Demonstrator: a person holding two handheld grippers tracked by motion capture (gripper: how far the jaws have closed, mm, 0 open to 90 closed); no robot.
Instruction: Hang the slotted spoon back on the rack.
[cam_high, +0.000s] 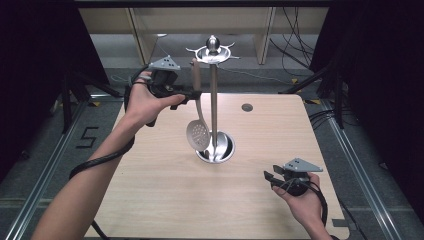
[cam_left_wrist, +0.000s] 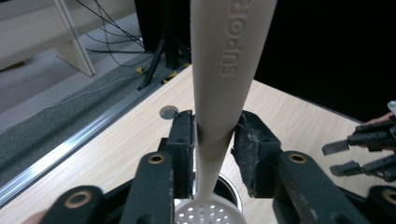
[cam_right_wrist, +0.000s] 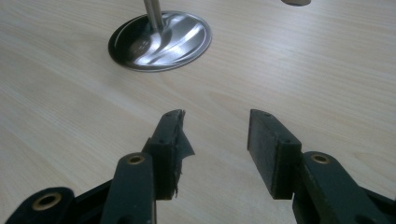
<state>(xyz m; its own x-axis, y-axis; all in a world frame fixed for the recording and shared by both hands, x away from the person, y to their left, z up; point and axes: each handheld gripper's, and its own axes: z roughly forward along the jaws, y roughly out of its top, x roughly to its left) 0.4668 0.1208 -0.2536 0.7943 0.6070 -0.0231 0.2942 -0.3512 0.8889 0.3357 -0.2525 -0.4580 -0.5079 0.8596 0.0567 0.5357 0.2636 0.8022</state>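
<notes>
Our left tool (cam_left_wrist: 212, 140) has its jaws around the handle of the slotted spoon (cam_high: 198, 134), which hangs at the stand (cam_high: 214, 100) near the desk's (cam_high: 150, 200) centre; our right tool (cam_right_wrist: 215, 140) rests wide and empty at five o'clock. We judge the grip loose on one side, so the spoon could swing against the pole or slip off its hook.

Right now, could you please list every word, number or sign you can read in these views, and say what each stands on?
"SUPOR": embossed along the handle of the slotted spoon, top letters cut off by the frame edge.
"5": black mark on the grey floor left of the table.
Nothing else is readable.
</notes>
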